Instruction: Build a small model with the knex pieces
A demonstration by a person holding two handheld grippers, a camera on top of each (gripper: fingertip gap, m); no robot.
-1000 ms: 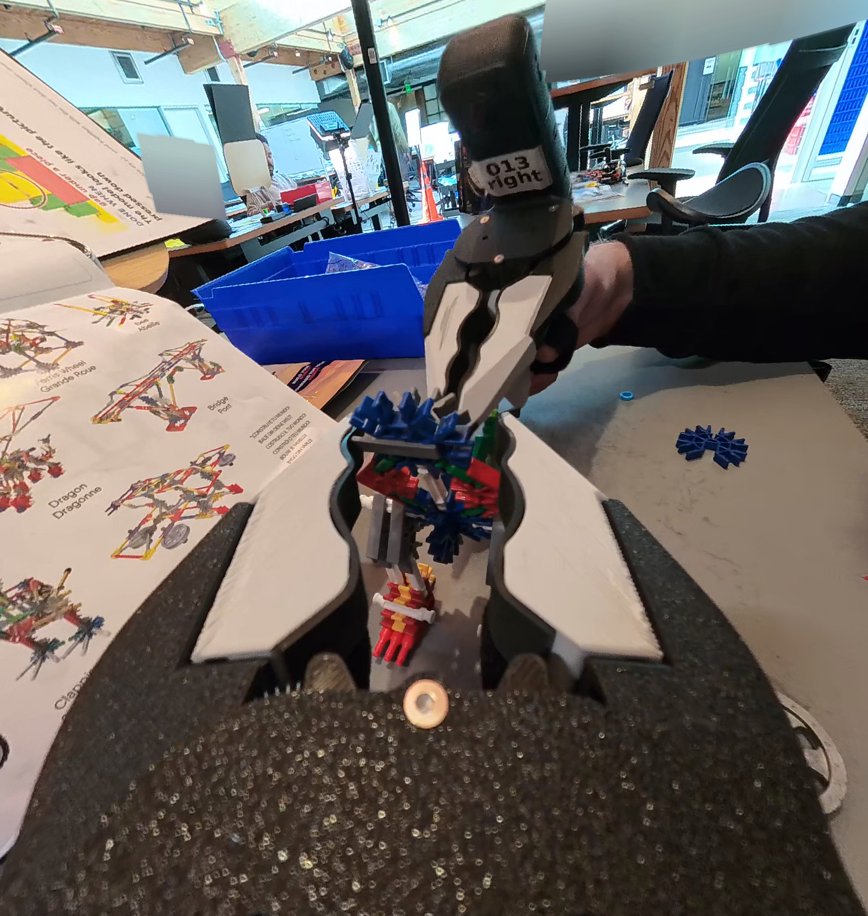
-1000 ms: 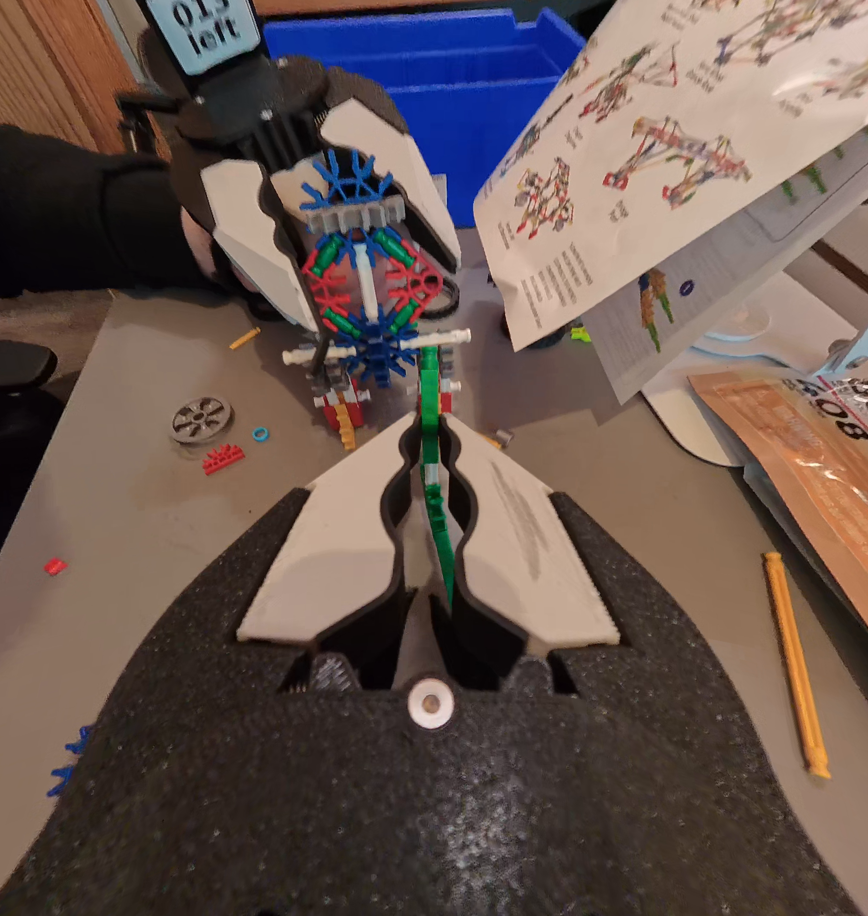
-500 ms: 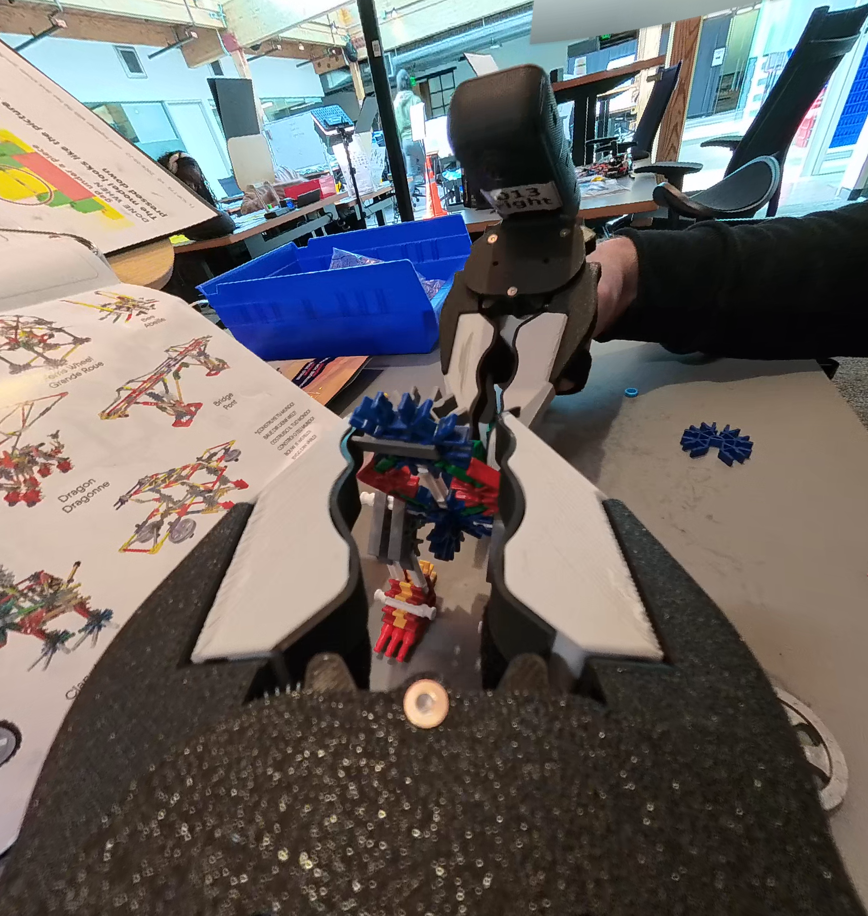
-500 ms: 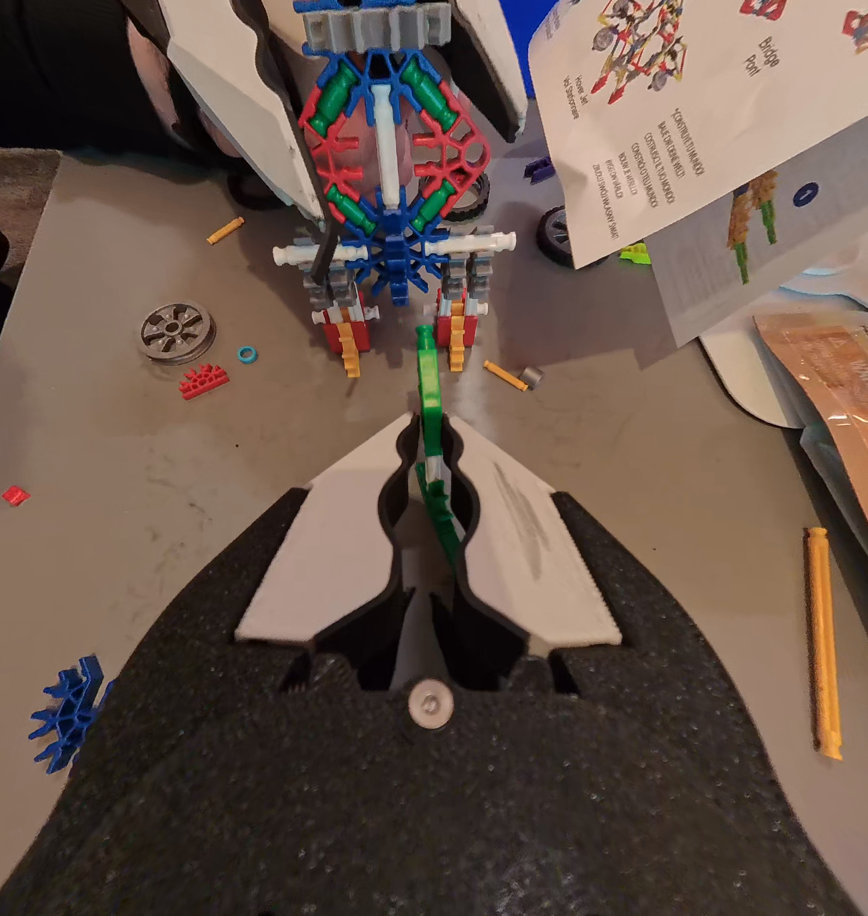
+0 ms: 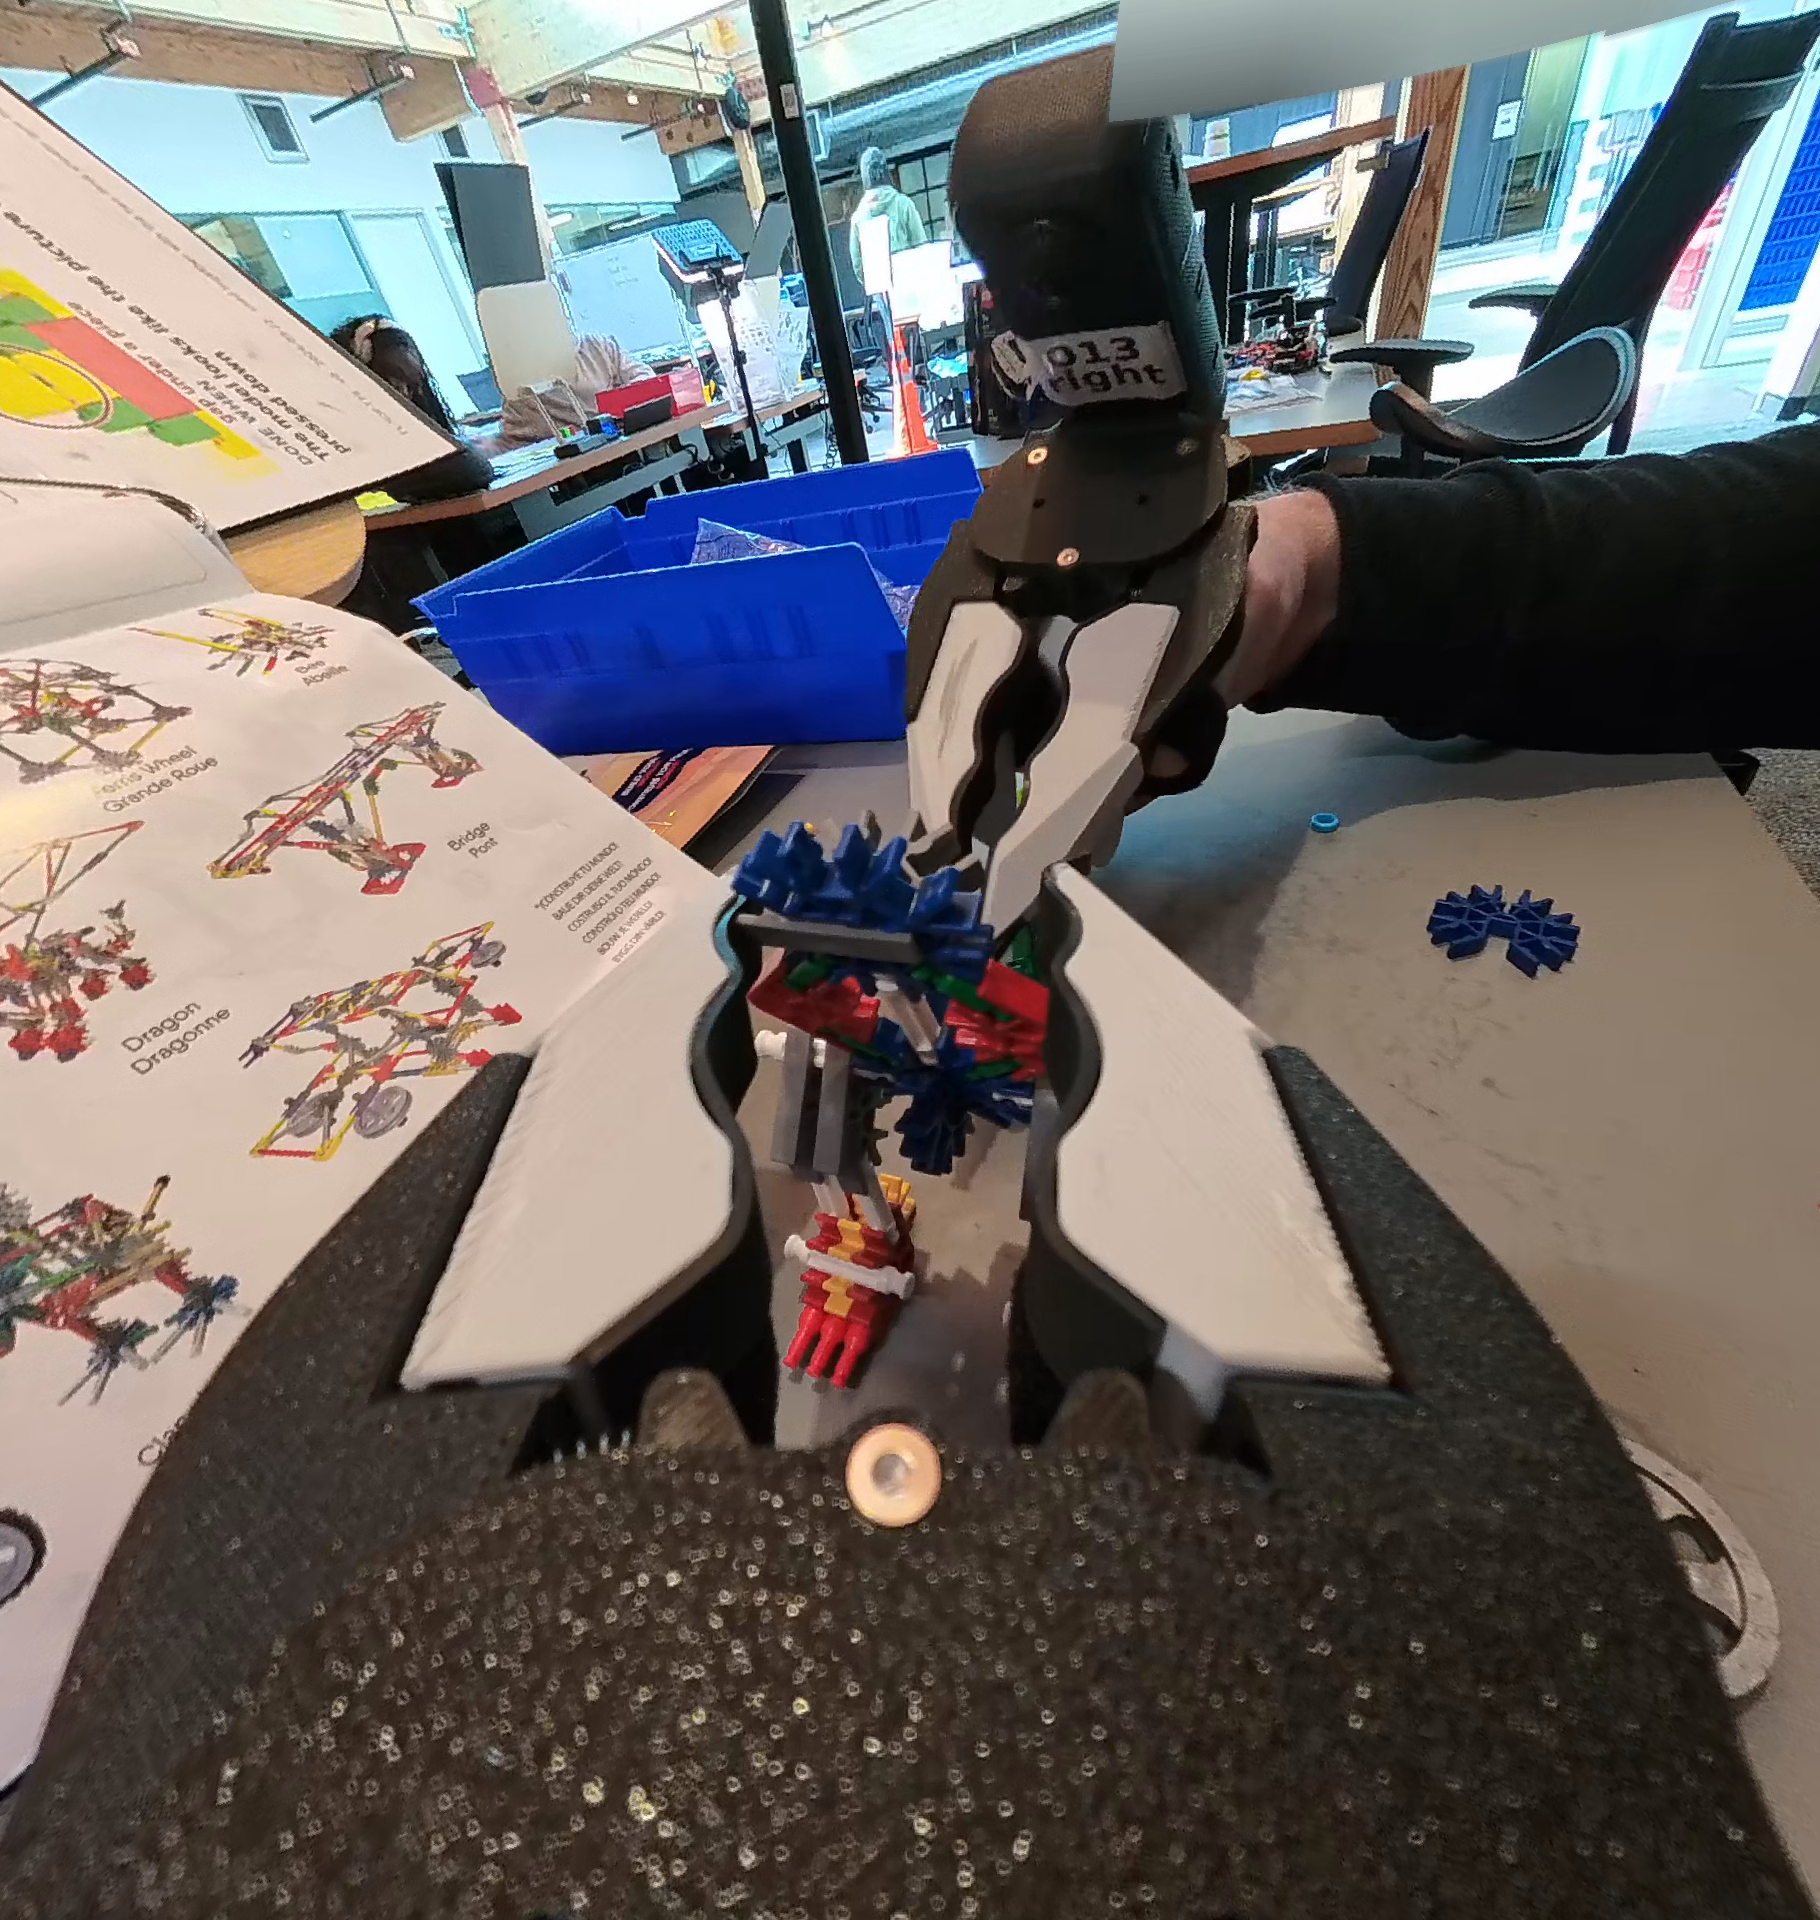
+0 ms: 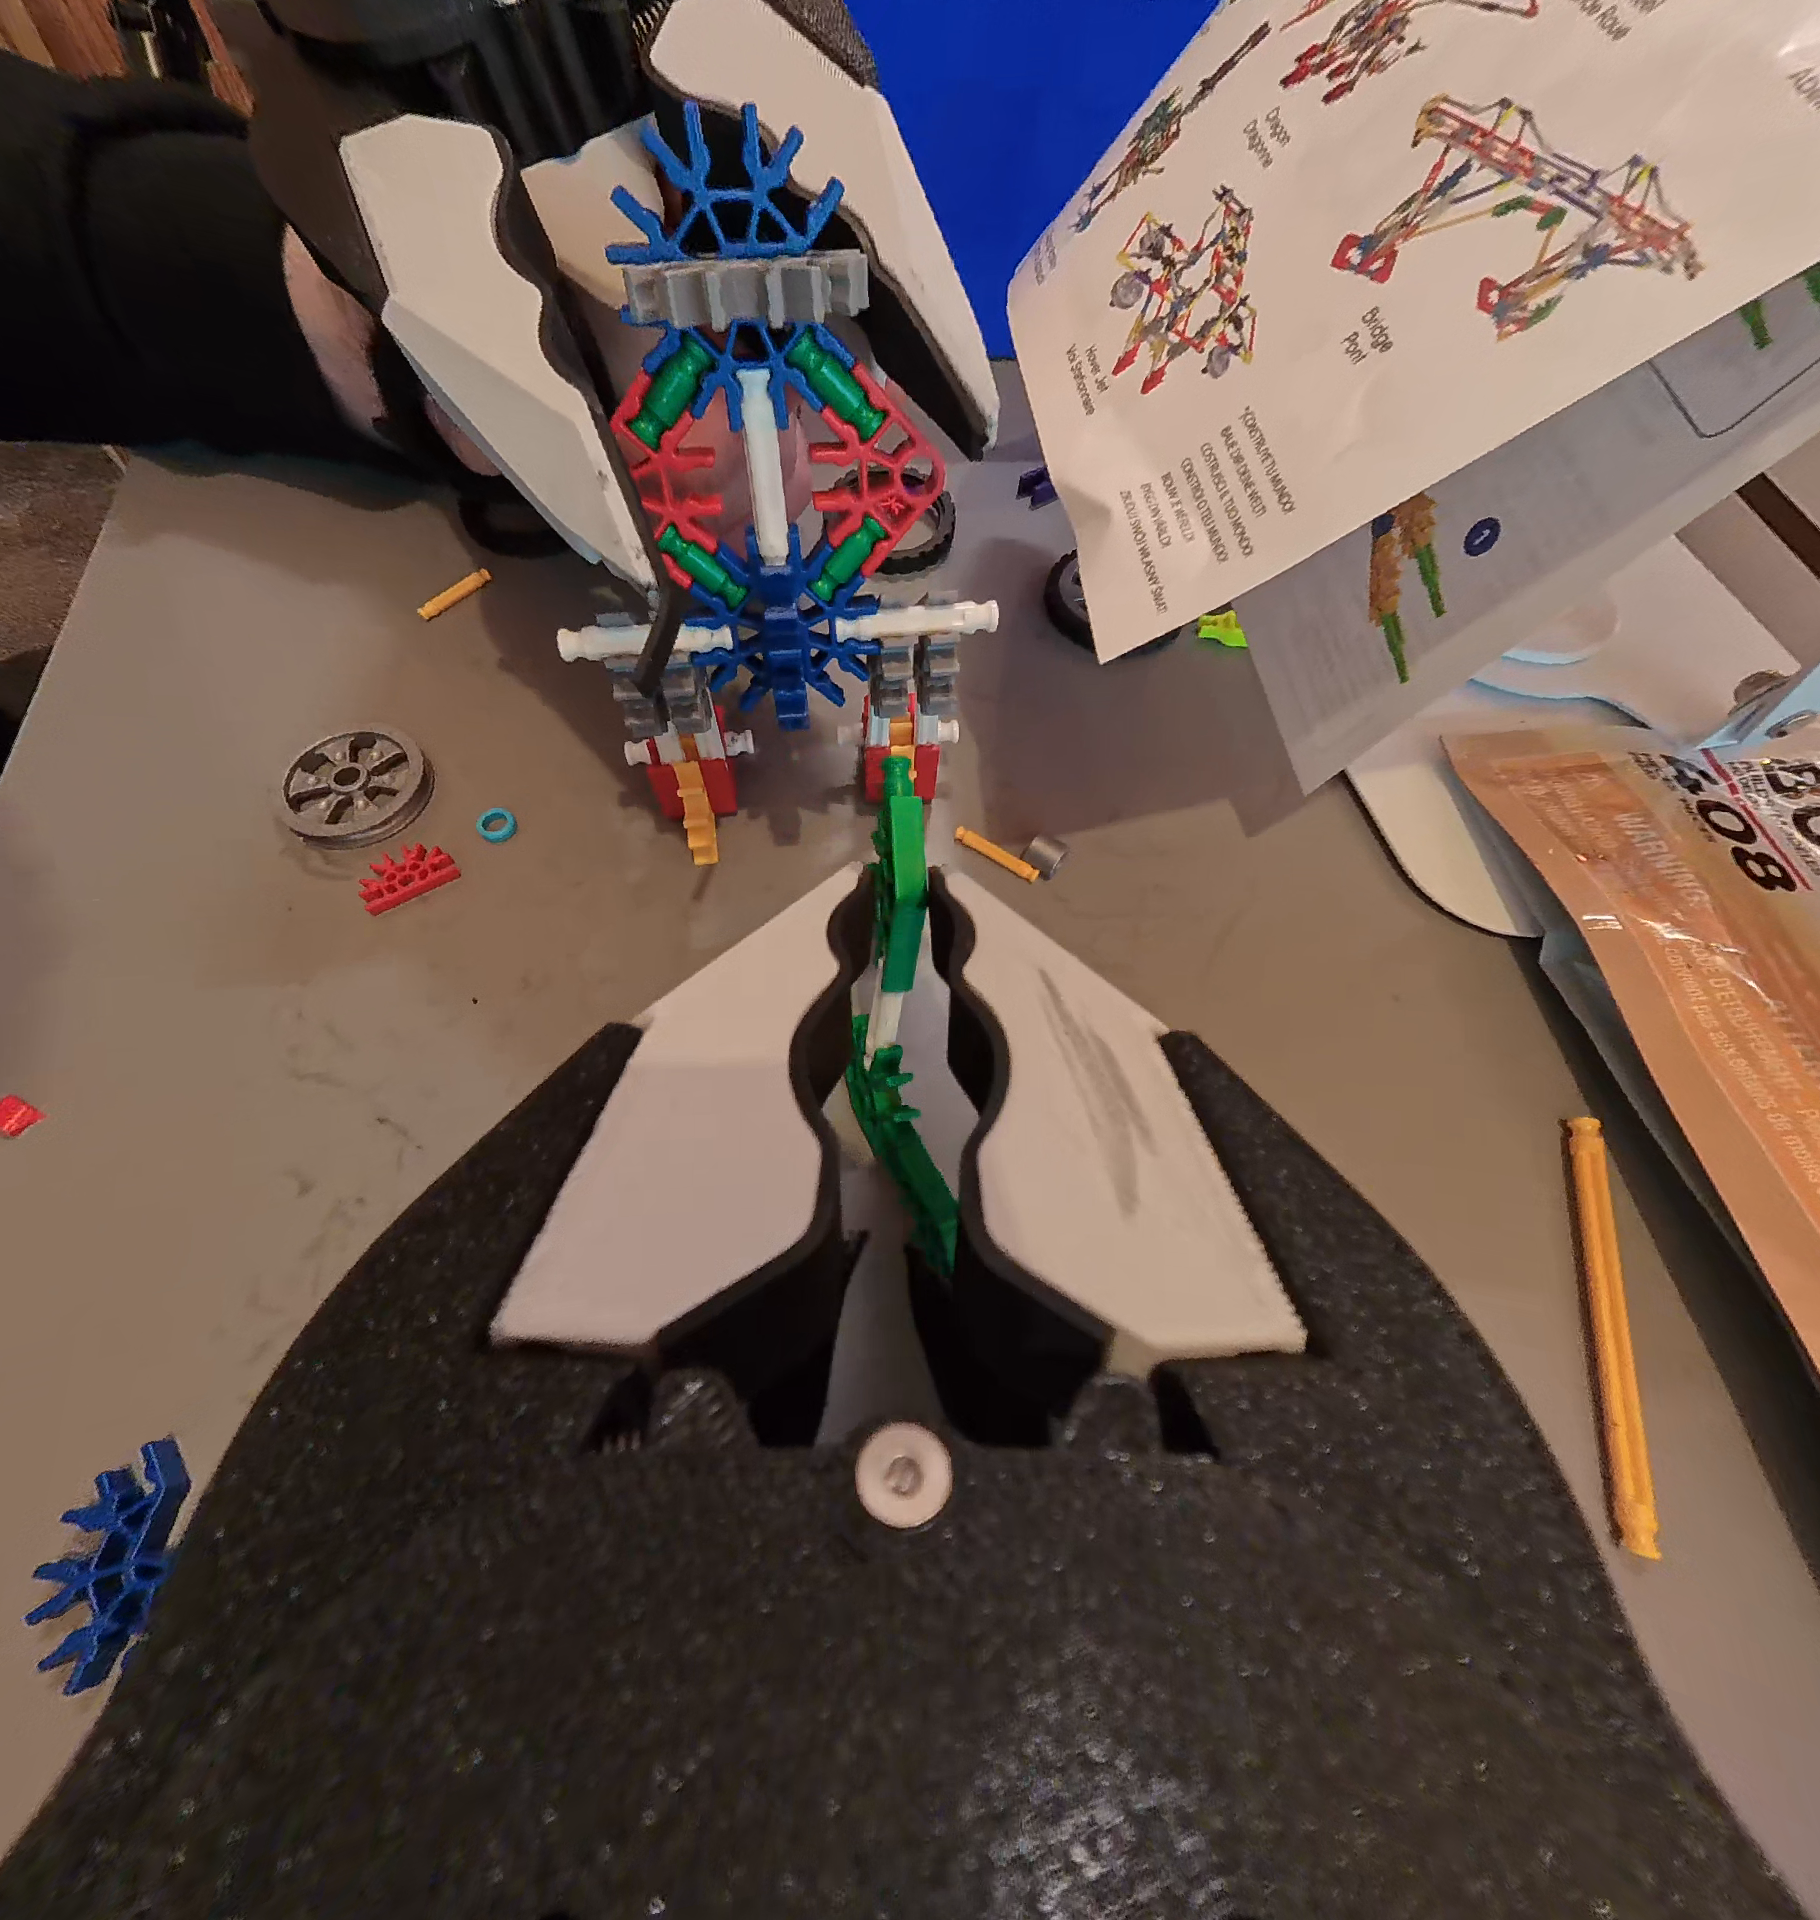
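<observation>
My left gripper (image 5: 890, 904) is shut on a small standing model (image 5: 885, 997) of blue, red, green, white and grey snap-together parts. The model's feet rest on the grey table (image 5: 1457, 1195). In the right wrist view the model (image 6: 771, 499) stands ahead between the left gripper's fingers (image 6: 470, 343). My right gripper (image 6: 898, 883) is shut on a green rod-and-connector piece (image 6: 901, 935). The piece's tip points at the model's right foot. In the left wrist view the right gripper (image 5: 973, 883) hangs tips-down at the model's upper right.
A blue bin (image 5: 677, 644) stands behind. An instruction sheet (image 5: 262, 883) lies left of the model and overhangs the right wrist view (image 6: 1405, 260). Loose on the table are a blue connector (image 6: 106, 1558), grey wheel (image 6: 357, 784), red piece (image 6: 407, 881), yellow rod (image 6: 1607, 1340) and orange bag (image 6: 1716, 987).
The right gripper drew back from the model half a second ago and has come close to its upper right again, still holding the green piece. The left gripper kept its hold.
</observation>
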